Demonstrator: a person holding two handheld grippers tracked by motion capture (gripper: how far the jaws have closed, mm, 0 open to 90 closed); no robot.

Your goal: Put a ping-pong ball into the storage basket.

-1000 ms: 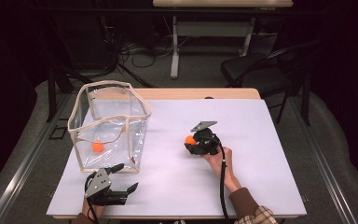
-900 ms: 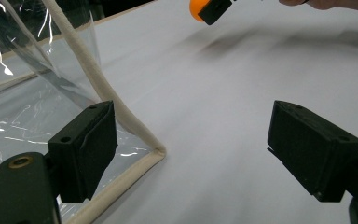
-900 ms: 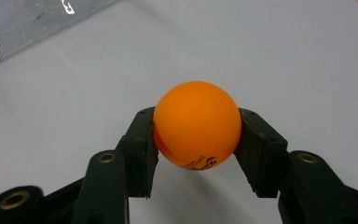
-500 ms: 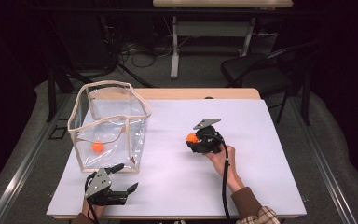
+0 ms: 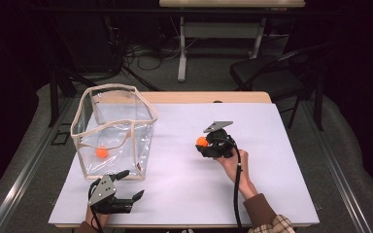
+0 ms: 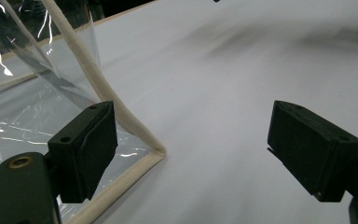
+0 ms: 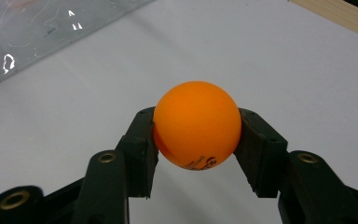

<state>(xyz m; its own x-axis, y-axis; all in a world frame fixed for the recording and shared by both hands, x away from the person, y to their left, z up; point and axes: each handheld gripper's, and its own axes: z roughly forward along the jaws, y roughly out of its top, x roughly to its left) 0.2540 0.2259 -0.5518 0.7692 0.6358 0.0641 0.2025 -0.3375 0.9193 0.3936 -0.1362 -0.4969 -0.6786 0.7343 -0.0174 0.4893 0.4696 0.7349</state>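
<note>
The orange ball (image 7: 197,125) was smooth, matte and round, with small dark print low on its face. The right claw (image 5: 203,142) pinched it by both sides, just above the white bench (image 5: 272,145) near its middle. A second orange ball (image 5: 101,152) lay inside the clear bag (image 5: 145,145). The left claw (image 5: 126,185) rested spread wide by the bag's near corner. Compared with a second earlier, the held ball sat slightly farther from the person; the left claw was unchanged.
</note>
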